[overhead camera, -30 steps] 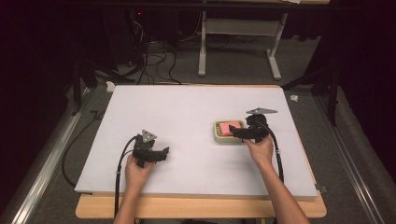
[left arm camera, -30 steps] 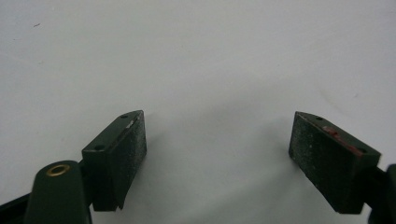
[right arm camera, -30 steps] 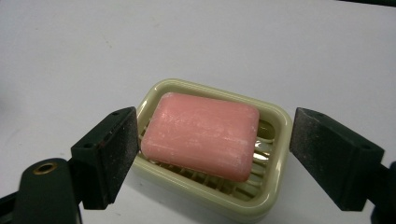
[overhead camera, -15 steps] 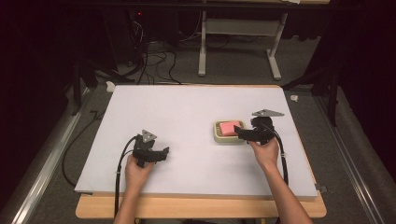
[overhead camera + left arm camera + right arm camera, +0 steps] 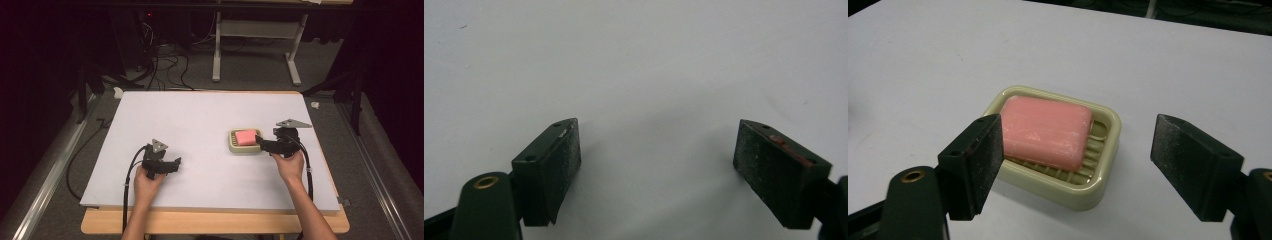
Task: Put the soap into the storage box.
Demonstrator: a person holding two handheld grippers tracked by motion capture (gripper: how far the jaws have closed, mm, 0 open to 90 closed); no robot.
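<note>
Since the earlier frame, right gripper (image 5: pixel 259 144) had drawn back from the pink rectangular soap bar (image 5: pixel 1045 131), its jaws narrowing but gripping nothing; soap lay in cream plastic dish (image 5: pixel 1098 186). Left gripper (image 5: pixel 176 164) rested, jaws released.

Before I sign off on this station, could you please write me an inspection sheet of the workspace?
Surface: white rectangular tabletop on a wooden base, clean.
Job's things: pink rectangular soap bar lying tilted in a cream ribbed plastic soap dish.
Clutter: nothing seen on the tabletop.
Grippers: left gripper open over bare tabletop; right gripper open just short of the dish, nothing between its pads, its jaws having just been closing.
Cables: a black cable trails from each gripper toward the near edge.
Surroundings: tangled floor cables and a grey table frame behind.
</note>
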